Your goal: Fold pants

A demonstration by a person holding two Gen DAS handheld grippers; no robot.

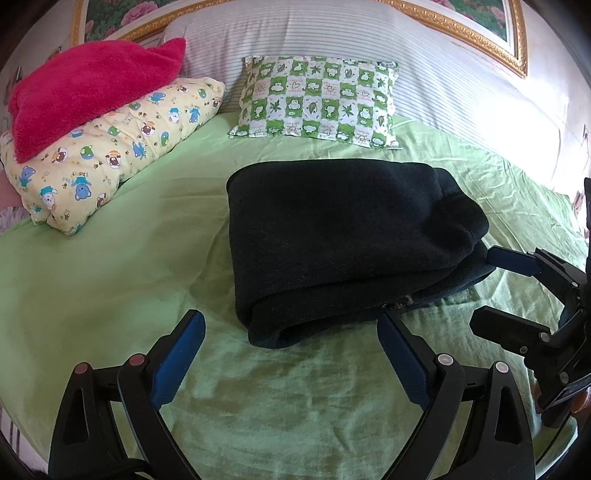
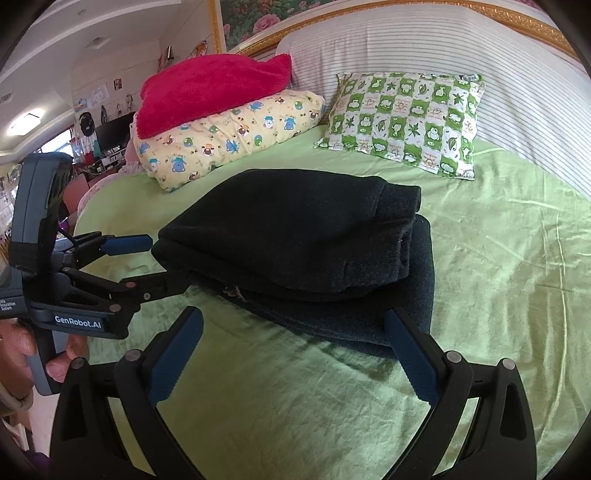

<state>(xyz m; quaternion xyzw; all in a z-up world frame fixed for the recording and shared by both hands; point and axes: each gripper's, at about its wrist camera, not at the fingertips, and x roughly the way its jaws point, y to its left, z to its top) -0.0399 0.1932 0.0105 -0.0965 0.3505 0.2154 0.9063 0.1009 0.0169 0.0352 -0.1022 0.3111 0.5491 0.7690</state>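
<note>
The pants [image 1: 343, 243] are dark, matt, fuzzy fleece cloth. The green bedsheet [image 1: 110, 280] looks smooth with a slight sheen. At upper left, the red blanket [image 1: 92, 88] is plush. The picture frame [image 1: 513, 33] is glossy gilt.

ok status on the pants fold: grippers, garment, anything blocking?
Left gripper open, empty. Right gripper open, empty. Dark pants lie folded in a stack on the green sheet. Pillows beyond, nothing blocking.

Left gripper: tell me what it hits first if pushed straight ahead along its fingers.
Most likely the folded dark fleece pants on the green bedsheet. The open left gripper points at their near folded edge, with only bare sheet between; depth is uncertain.
</note>
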